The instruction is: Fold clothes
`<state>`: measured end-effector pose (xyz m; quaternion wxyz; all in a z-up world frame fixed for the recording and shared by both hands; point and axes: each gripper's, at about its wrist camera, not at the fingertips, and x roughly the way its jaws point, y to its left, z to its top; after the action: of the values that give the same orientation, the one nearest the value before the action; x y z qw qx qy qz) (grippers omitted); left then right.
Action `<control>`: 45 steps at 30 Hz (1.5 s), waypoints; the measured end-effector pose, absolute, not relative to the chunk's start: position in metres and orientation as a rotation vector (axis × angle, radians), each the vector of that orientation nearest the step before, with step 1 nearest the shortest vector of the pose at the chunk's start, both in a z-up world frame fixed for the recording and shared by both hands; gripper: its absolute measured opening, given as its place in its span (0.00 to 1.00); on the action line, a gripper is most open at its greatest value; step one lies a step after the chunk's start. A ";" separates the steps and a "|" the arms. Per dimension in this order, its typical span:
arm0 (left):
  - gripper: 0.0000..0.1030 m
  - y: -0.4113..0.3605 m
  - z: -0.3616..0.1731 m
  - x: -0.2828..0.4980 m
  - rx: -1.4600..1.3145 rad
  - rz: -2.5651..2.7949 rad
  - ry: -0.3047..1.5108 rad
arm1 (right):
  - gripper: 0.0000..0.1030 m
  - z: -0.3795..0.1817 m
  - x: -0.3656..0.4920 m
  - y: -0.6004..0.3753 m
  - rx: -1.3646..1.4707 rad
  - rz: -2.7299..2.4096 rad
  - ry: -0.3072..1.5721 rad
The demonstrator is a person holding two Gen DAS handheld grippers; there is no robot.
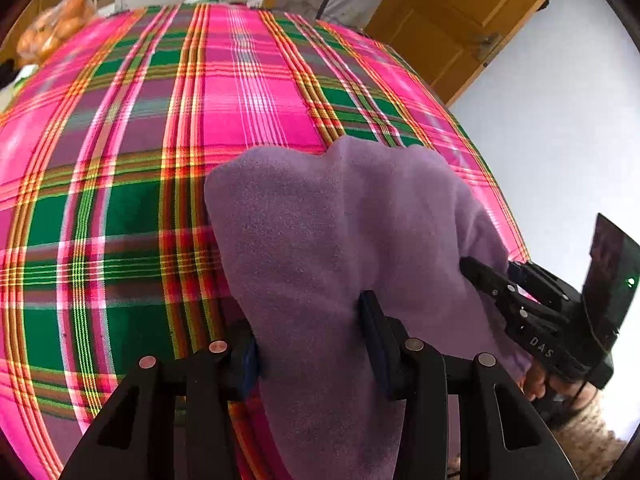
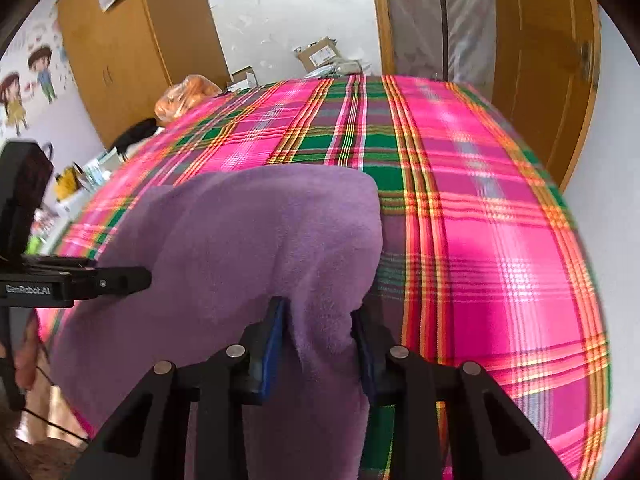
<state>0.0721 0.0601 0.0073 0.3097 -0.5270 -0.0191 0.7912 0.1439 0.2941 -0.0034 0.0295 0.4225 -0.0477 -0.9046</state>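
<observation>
Soft purple fleece garment lying at the near edge of the pink-and-green plaid-covered worktop, left gripper and right gripper jaws each pinching its hem, open plaid stretching beyond

A plain purple fleece garment is lying on a cloth showing pink, green and yellow plaid.
</observation>
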 end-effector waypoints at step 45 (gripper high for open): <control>0.37 0.004 0.053 -0.042 -1.334 2.366 -0.105 | 0.19 0.039 0.023 0.189 1.133 -2.872 0.088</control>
<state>-0.0420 0.0040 0.0531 0.2101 -0.4799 -0.0378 0.8510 0.0231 0.1890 0.0391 0.0267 0.3666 0.0284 -0.9296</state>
